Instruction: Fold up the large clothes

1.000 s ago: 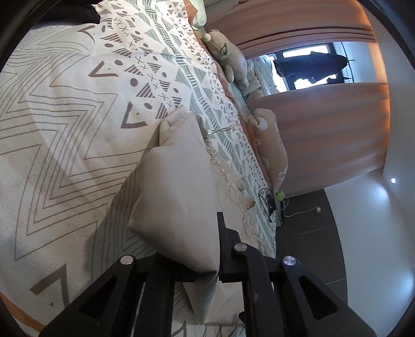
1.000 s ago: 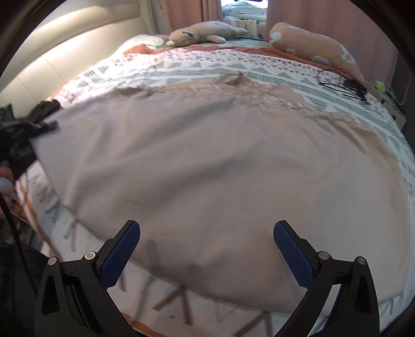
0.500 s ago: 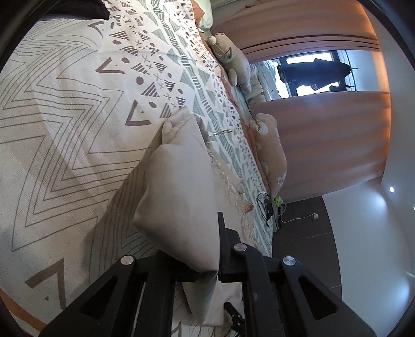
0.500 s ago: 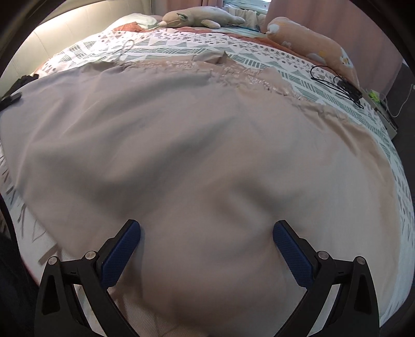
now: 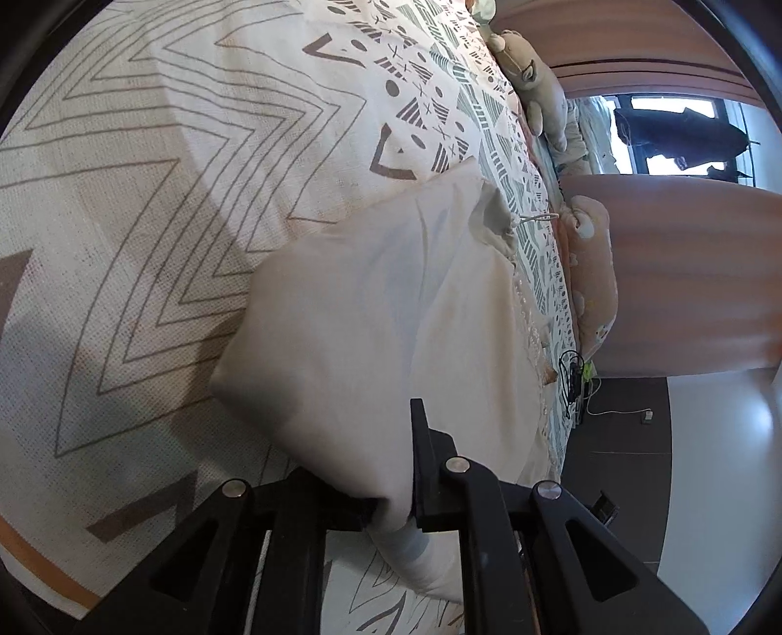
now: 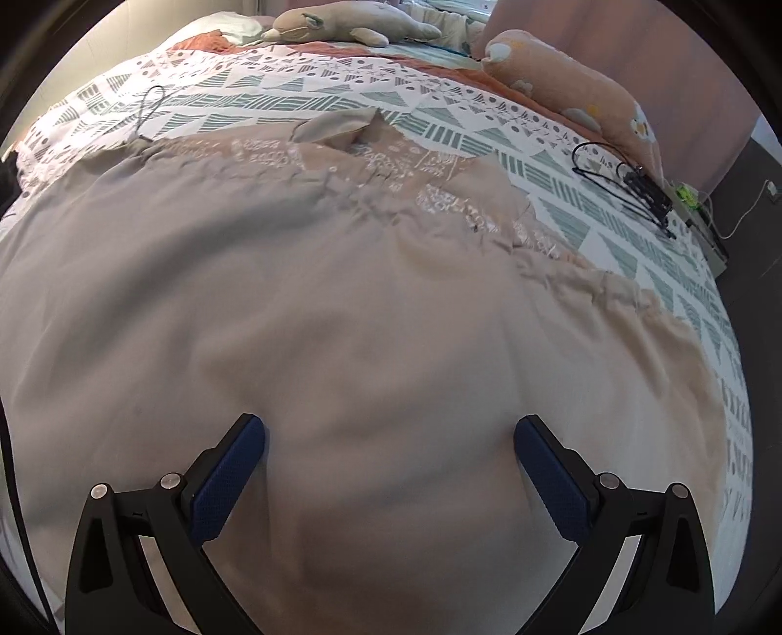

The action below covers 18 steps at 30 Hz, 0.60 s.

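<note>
A large beige garment [image 6: 342,303] with a lace-trimmed band lies spread over the patterned bedspread [image 6: 303,93]. In the left wrist view the same garment [image 5: 391,322] rises in a fold from the bedspread [image 5: 146,195] into my left gripper [image 5: 396,508], which is shut on its edge. My right gripper [image 6: 388,439] is open, its blue-padded fingers [image 6: 229,469] wide apart and low over the cloth's near part. It holds nothing.
A plush toy [image 6: 342,29] and a peach pillow [image 6: 576,93] lie at the bed's far side. A black cable and charger [image 6: 630,180] sit near the right edge. Curtains [image 5: 684,273] and dark floor [image 5: 620,430] lie beyond the bed.
My right gripper has moved forward over the garment, which now fills its view. My left gripper has drawn the held fold along, and the cloth looks wider and closer.
</note>
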Each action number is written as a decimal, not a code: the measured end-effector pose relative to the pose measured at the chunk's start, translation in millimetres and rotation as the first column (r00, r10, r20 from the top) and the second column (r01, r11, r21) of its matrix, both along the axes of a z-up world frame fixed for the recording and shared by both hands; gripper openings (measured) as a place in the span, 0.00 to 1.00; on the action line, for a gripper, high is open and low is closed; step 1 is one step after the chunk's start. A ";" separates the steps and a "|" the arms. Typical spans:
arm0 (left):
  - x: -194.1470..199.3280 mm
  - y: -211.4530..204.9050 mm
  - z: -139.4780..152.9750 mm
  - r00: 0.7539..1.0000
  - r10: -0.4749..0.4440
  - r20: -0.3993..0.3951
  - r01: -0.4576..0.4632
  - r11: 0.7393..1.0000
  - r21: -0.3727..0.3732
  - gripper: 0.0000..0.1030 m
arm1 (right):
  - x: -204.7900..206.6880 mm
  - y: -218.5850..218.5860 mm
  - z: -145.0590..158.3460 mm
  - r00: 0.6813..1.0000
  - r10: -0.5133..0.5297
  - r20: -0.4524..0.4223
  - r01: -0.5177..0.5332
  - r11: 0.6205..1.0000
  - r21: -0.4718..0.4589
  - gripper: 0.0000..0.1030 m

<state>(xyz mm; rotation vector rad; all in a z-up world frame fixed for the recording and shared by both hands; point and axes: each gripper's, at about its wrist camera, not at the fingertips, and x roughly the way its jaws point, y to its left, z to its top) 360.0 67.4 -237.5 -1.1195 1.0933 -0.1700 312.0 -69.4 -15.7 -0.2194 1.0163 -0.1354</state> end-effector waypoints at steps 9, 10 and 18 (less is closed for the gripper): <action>3.5 -8.0 -2.1 0.999 0.037 -0.014 -0.037 0.999 0.003 0.13 | -5.0 -6.7 1.2 0.999 -0.018 0.034 0.016 0.997 0.069 0.99; 2.8 -8.8 -0.3 0.999 0.040 -0.004 -0.040 0.999 0.007 0.13 | -9.6 -9.2 2.7 0.999 -0.026 0.038 0.023 0.996 0.088 0.99; 6.3 -20.4 44.8 0.984 -0.023 0.178 0.017 0.999 0.035 0.08 | -55.1 -21.9 16.4 0.997 -0.034 0.075 0.017 0.977 0.212 0.99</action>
